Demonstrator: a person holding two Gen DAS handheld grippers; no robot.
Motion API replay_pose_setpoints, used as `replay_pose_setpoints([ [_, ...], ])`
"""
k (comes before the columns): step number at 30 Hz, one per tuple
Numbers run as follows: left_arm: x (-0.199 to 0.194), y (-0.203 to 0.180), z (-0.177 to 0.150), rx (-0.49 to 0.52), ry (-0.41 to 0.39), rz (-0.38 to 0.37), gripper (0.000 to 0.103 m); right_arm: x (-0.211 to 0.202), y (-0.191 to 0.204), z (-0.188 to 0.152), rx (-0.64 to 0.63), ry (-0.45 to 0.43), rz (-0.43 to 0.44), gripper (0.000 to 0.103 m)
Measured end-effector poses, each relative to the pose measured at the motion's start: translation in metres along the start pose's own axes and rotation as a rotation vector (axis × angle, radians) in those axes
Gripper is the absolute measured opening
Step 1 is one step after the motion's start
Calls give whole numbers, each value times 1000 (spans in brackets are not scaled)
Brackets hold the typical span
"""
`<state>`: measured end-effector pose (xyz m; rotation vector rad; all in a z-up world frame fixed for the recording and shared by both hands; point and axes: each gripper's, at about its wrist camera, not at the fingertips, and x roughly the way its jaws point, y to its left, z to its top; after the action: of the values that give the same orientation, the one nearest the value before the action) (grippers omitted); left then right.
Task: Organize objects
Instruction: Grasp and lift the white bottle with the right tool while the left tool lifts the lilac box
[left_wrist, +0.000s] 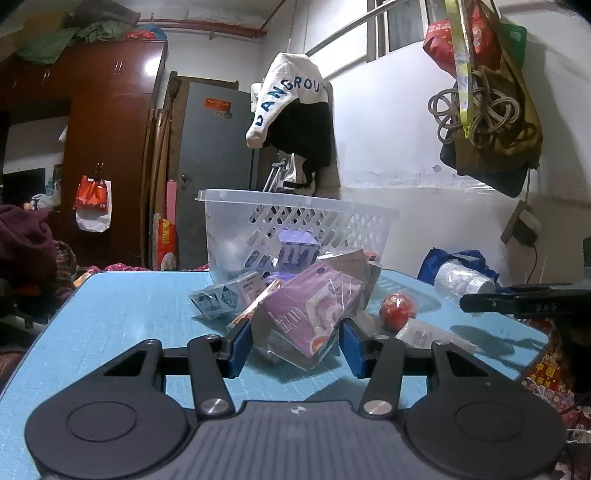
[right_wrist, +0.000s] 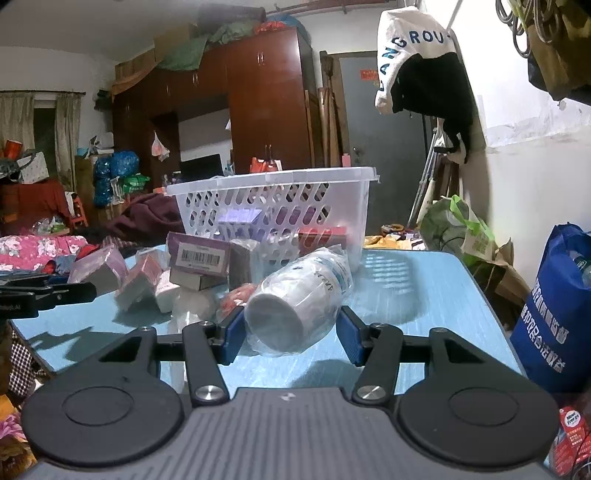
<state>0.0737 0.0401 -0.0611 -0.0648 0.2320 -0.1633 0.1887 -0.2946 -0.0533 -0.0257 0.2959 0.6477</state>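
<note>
Purple box (left_wrist: 312, 306) clamped in the left gripper (left_wrist: 293, 341), wrapped white jar (right_wrist: 295, 299) in the right gripper (right_wrist: 290, 338) — both just above the table (left_wrist: 129, 314); next (I'd judge) lift into the basket (right_wrist: 273, 206).

The left gripper (left_wrist: 293, 345) is made of black arms with blue pads (left_wrist: 239, 346) at the tips. Round silver screws are seen on the arms, and two big black discs sit low at the sides. A grey ribbed body is seen between them. The right gripper (right_wrist: 291, 338) is built the same.
</note>
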Motion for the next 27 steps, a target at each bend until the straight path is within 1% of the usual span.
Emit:
replay_pose_setpoints([
  [10, -4, 7, 7, -14, -27, 15, 55, -2, -5, 6, 19, -16, 6, 57],
  [14, -5, 9, 21, -44, -72, -9, 55, -3, -8, 10, 13, -33, -2, 57],
  [17, -1, 1, 34, -12, -102, -15, 55, -6, -12, 17, 29, -54, 12, 56],
  [20, 5, 1, 57, -5, -139, -30, 55, -10, -12, 38, 41, -123, 9, 56],
  [23, 18, 1, 92, 3, -179, -27, 55, -4, -6, 75, 8, -195, 33, 56],
  [25, 38, 1, 118, 20, -188, -8, 55, 13, 4, 104, -62, -214, 33, 56],
  [27, 60, 0, 135, 27, -192, 24, 55, 37, 11, 127, -113, -202, 36, 56],
])
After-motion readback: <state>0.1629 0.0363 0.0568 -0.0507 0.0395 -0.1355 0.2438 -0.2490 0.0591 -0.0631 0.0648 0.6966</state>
